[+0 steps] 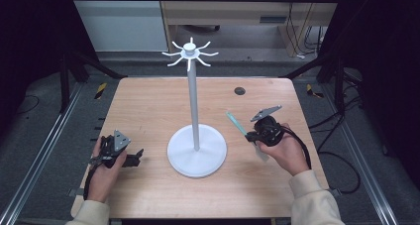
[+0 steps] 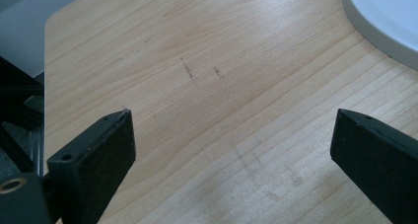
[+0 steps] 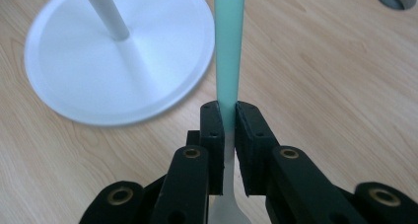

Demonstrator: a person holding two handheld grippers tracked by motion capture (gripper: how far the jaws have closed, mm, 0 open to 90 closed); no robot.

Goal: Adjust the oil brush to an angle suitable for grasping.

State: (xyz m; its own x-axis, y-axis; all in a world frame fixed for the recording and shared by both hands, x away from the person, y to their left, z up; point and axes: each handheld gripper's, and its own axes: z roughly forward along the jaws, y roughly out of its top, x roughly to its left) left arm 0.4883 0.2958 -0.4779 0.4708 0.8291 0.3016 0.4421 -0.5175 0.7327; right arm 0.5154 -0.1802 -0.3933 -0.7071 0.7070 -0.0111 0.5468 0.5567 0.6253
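Clamping a slim utensil with a mint-green handle and a pale translucent working end [image 3: 229, 61] between two black pads [image 3: 213, 135], narrow, in the right gripper [image 3: 225, 116]; handle running up and away from the jaws, the pale end widening below them toward the bottom edge of the right gripper view. Small white-ringed hole visible at the far tip of the green handle. Held clear above the light wooden tabletop [image 3: 335, 86], just beside the round white base of a tall white stand [image 3: 118, 56], apart from it. Seen from the high view as right gripper [image 1: 253, 136] in the right hand [image 1: 285, 150], right of the stand's base [image 1: 197, 150], the green handle [image 1: 236, 123] slanting up and to the left, the pale end poking out below the hand. Grey three-cornered plate on top of that gripper, cable looping off to the right.

Standing wide apart, with nothing between, in the left gripper [image 2: 231, 135]: bare wood grain under the jaws, a curve of the white base at the upper right corner of the left gripper view. From above, left gripper [image 1: 136, 158] low at the table's left part, left hand [image 1: 104, 170] behind it, jaws pointing toward the stand, well apart from the utensil.

Rising from the base, a thin white pole topped by a ring of short curved hooks [image 1: 189, 54]. Farther back on the table, a small dark round hole [image 1: 239, 90].
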